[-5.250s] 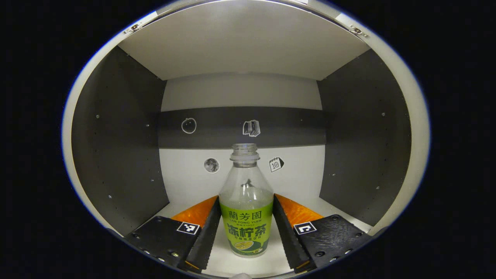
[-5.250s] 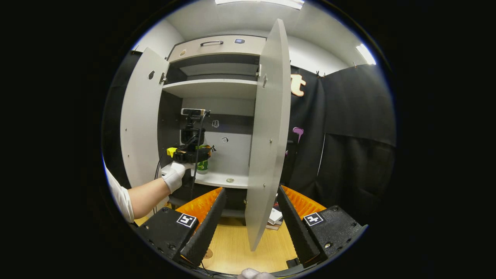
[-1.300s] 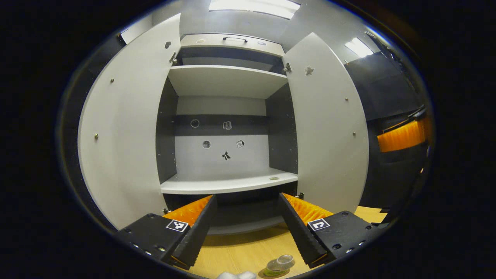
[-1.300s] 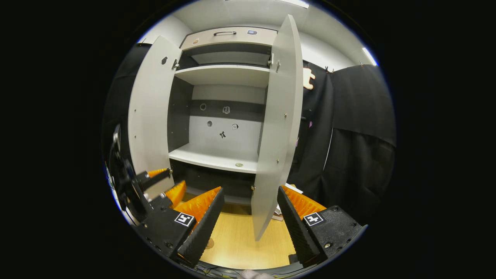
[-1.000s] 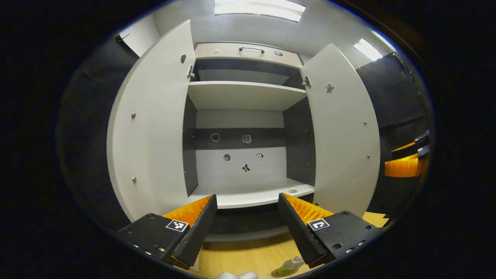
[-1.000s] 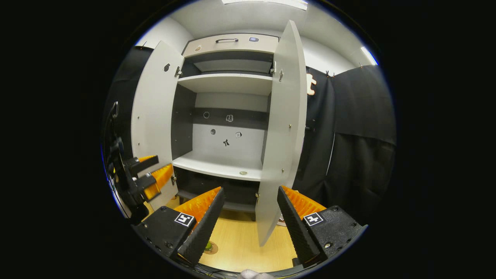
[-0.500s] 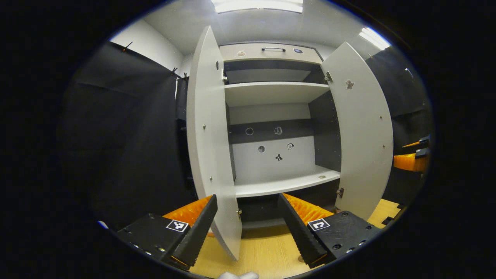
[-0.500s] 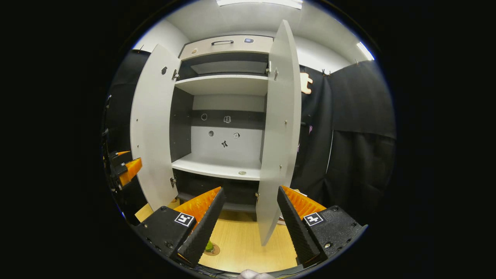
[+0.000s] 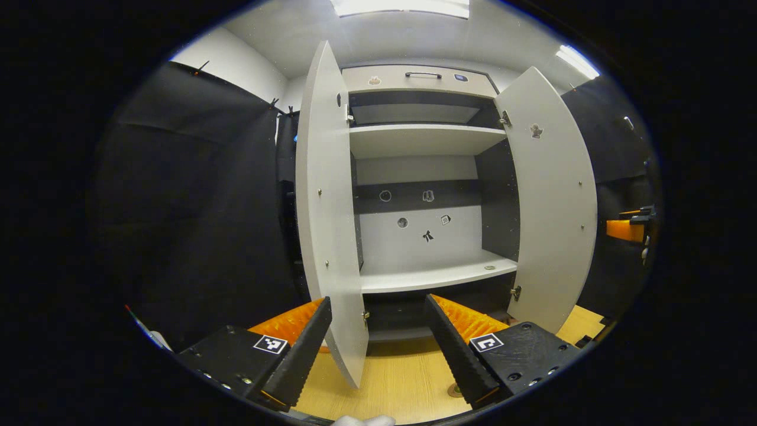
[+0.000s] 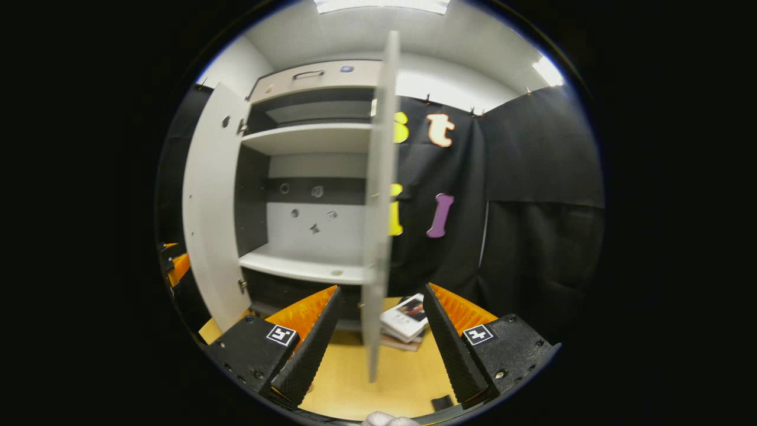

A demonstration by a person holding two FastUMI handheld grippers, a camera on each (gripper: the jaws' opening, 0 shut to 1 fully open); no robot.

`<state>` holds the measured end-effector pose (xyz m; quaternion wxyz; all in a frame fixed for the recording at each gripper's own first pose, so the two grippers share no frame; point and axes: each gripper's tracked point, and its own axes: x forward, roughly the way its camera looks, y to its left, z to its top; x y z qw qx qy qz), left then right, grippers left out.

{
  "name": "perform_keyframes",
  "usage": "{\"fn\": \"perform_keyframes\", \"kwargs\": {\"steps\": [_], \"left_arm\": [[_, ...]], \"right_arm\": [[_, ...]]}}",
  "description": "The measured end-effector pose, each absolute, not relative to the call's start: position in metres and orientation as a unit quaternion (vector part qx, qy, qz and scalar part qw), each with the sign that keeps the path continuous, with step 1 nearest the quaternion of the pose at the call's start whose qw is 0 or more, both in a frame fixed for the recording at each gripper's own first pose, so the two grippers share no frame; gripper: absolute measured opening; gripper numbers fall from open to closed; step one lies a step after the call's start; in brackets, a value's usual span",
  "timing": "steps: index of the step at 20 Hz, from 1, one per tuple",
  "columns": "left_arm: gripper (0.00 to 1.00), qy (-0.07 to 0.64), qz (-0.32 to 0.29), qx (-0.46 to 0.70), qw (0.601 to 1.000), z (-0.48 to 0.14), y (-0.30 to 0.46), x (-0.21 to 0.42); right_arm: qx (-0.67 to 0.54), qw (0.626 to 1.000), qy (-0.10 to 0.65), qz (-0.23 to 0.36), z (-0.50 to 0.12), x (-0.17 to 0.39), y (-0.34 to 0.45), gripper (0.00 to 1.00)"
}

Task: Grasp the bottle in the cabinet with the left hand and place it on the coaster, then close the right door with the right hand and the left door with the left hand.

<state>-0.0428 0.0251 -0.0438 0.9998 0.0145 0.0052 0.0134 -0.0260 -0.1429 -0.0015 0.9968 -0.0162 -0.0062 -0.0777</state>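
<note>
In the right gripper view the right gripper [image 10: 378, 331] is spread wide and holds nothing, and the right door [image 10: 378, 201] stands edge-on straight up the middle of the frame, its lower corner dropping between the two fingers without touching either. That is the relation the next move likely turns on: the door's free edge points at this gripper, its long axis vertical, so a sideways push toward the cabinet [image 10: 307, 142] at frame left should swing it shut. In the left gripper view the left gripper [image 9: 377, 337] is also wide open and empty, with the left door [image 9: 325, 225] edge-on between its fingers. I cannot see the bottle in these frames; the cabinet shelf [image 9: 432, 277] is bare
</note>
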Motion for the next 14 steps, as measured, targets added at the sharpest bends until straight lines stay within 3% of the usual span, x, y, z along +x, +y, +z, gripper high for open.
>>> {"fn": "perform_keyframes", "kwargs": {"steps": [6, 14], "left_arm": [[0.96, 0.009, 0.075, -0.006, 0.997, -0.031, -0.01, -0.056], [0.96, 0.023, 0.128, 0.0, 0.992, -0.029, -0.046, -0.077]], "right_arm": [[0.002, 0.999, -0.011, -0.04, 0.026, 0.026, -0.213, 0.84], [-0.001, 0.996, 0.017, 0.086, 0.03, 0.073, -0.183, 0.84]]}}
